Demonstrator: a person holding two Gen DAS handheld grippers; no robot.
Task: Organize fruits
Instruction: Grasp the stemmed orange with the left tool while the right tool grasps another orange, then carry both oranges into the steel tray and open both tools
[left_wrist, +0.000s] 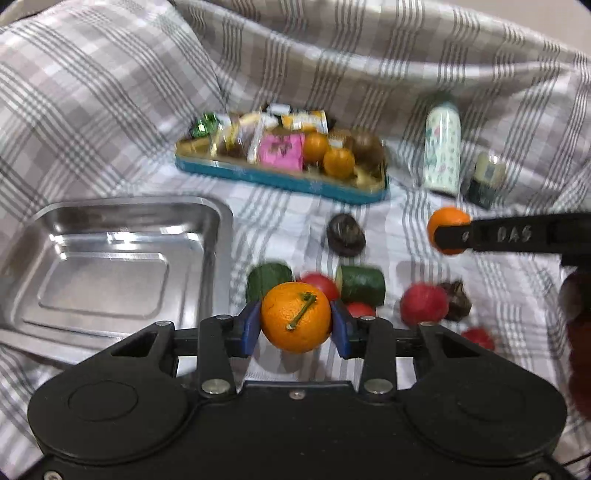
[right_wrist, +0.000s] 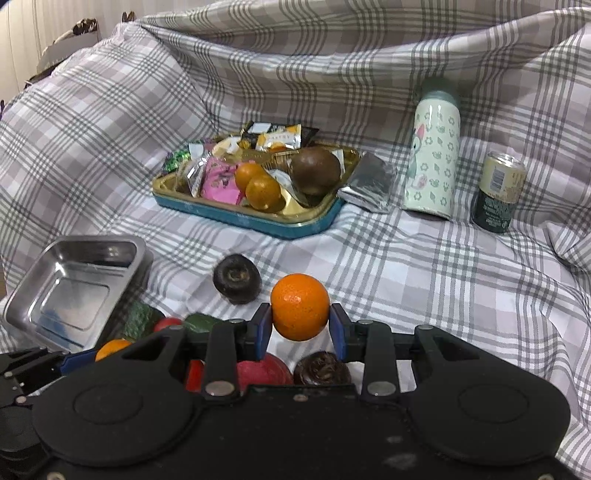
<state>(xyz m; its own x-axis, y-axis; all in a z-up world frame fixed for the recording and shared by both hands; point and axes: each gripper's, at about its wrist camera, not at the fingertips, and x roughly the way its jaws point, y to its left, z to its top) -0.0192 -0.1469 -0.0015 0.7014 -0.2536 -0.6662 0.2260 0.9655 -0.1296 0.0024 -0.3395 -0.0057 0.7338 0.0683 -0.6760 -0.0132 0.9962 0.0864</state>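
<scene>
Left gripper (left_wrist: 295, 325) pinches stemmed orange (left_wrist: 295, 316). Right gripper (right_wrist: 300, 326) pinches second orange (right_wrist: 300, 312); "DAS" on its finger (left_wrist: 513, 234). Can (right_wrist: 498, 194) label unreadable.

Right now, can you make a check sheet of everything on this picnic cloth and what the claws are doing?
Surface: checked cloth, rumpled behind.
Job's things: steel tray empty; loose red fruits, green pieces, dark fruit.
Clutter: blue tin of snacks and fruit, foil packet, flowered bottle, can.
Grippers: left claw shut on stemmed orange; right claw shut on plain orange.
Cables: nothing seen.
Surroundings: cardboard beyond the cloth.
</scene>
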